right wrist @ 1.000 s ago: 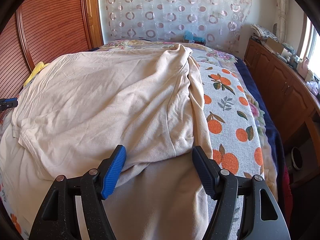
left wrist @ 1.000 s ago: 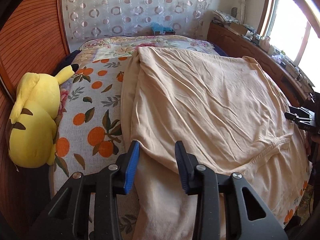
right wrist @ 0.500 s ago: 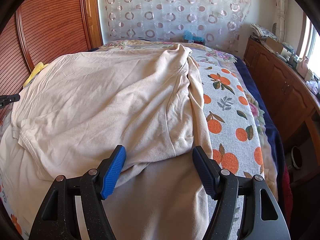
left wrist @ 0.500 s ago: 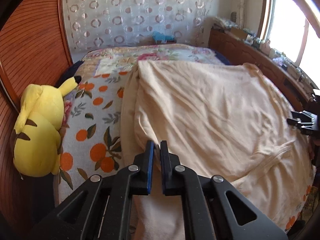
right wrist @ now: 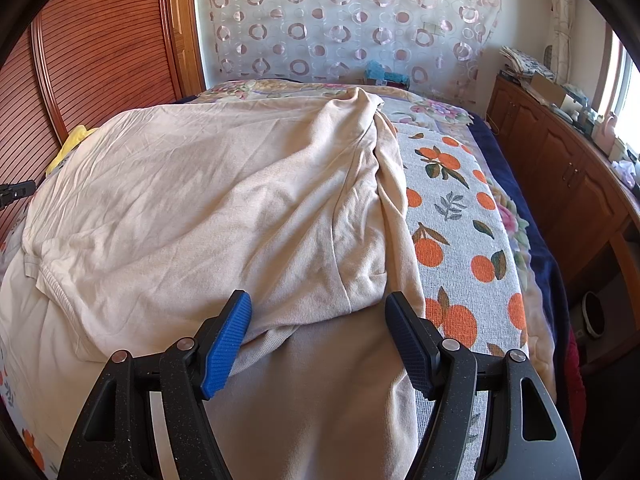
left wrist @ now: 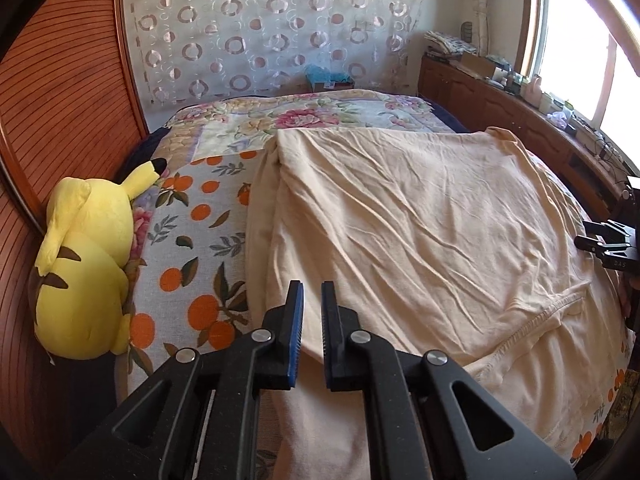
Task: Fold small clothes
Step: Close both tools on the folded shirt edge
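A large beige garment (left wrist: 420, 220) lies spread on the bed, its near part folded back over itself, with a ribbed hem at the right. My left gripper (left wrist: 312, 292) hovers over the garment's near left fold. Its jaws are opening and stand a narrow gap apart, with cloth showing below the gap and not pinched. In the right wrist view the same garment (right wrist: 220, 200) fills the middle. My right gripper (right wrist: 318, 304) is open wide, its fingers straddling the folded near edge without pressing it. The tip of each gripper shows at the edge of the other's view.
A yellow plush toy (left wrist: 84, 264) lies at the bed's left edge against a wooden slatted panel (left wrist: 60, 100). The orange-print bedspread (right wrist: 452, 220) shows beside the garment. A wooden cabinet (right wrist: 560, 168) with clutter runs along the window wall.
My left gripper's jaws closed almost fully over the garment's near fold, then parted a little again. The right gripper has stayed still and open.
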A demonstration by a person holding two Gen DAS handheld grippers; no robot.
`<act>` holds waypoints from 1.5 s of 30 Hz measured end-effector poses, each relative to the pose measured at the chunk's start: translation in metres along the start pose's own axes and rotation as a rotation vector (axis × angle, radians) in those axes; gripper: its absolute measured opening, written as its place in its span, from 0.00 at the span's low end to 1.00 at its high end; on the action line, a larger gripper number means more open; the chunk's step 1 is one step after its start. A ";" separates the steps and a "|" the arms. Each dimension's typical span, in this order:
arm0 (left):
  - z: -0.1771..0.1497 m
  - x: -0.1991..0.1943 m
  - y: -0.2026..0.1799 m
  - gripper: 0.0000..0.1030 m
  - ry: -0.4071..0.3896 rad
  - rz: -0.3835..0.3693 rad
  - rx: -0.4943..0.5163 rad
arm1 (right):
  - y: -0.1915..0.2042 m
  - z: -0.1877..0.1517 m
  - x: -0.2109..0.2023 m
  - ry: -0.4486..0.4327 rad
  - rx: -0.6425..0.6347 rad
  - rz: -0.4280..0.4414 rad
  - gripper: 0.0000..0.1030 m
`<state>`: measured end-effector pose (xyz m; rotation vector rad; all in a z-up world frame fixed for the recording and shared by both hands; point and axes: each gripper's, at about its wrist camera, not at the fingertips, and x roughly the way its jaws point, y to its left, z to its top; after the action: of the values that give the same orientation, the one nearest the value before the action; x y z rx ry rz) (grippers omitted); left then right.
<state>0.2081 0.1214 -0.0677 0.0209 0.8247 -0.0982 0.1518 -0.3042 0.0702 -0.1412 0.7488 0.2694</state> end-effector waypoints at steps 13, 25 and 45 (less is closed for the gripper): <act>-0.009 0.017 0.014 0.41 0.061 -0.018 -0.055 | -0.021 0.013 0.004 0.025 0.100 0.045 0.66; -0.013 0.024 0.015 0.41 0.076 -0.024 -0.048 | -0.005 0.016 0.016 0.005 0.011 0.011 0.32; -0.004 0.030 -0.003 0.16 0.094 0.009 0.058 | -0.001 0.004 0.006 -0.031 -0.036 0.053 0.07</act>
<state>0.2250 0.1168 -0.0920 0.0843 0.9151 -0.1138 0.1596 -0.3033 0.0691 -0.1508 0.7180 0.3352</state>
